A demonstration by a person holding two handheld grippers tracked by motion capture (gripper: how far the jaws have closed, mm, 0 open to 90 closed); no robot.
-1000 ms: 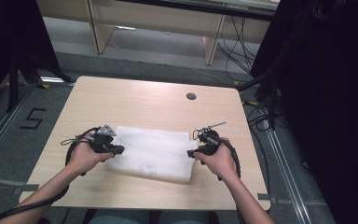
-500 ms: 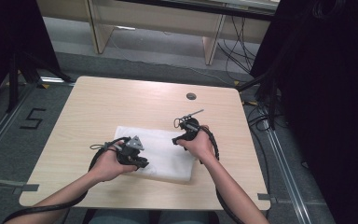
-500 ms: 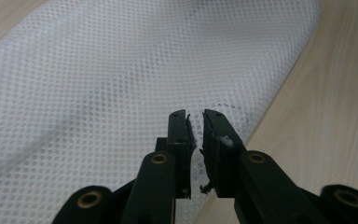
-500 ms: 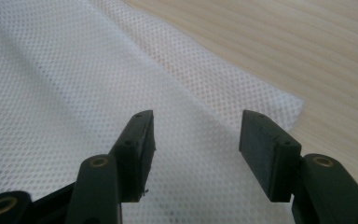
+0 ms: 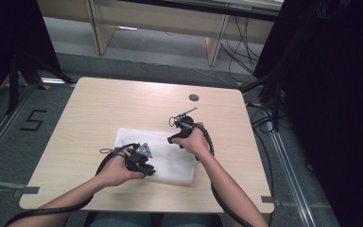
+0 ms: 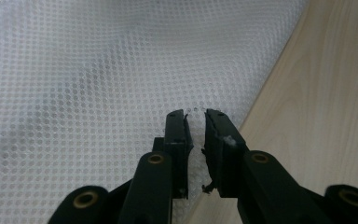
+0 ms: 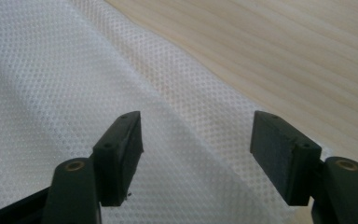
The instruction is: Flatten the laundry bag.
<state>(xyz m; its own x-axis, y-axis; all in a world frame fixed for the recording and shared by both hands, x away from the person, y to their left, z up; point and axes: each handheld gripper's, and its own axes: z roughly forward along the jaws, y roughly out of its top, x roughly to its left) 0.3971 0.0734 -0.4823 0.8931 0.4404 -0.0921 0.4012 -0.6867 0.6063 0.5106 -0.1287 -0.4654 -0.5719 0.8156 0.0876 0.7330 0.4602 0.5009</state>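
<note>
Both forearms come in from below in the high view, elbows spread, hands angled inward toward each other. The left hand [image 5: 116, 171] grips the left black two-jaw gripper [image 6: 196, 116], its jaws standing a narrow gap apart, having just been opening, nothing pinched between them. The right hand [image 5: 194, 141] holds the right black two-jaw gripper [image 7: 196, 140], whose jaws have just been opening and stand wide apart, tilted downward.

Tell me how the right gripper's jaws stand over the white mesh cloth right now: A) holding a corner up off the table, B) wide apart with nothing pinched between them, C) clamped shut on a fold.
B: in the right gripper view the right gripper has its jaws wide apart, the white mesh cloth lying flat beneath them, unpinched.
</note>
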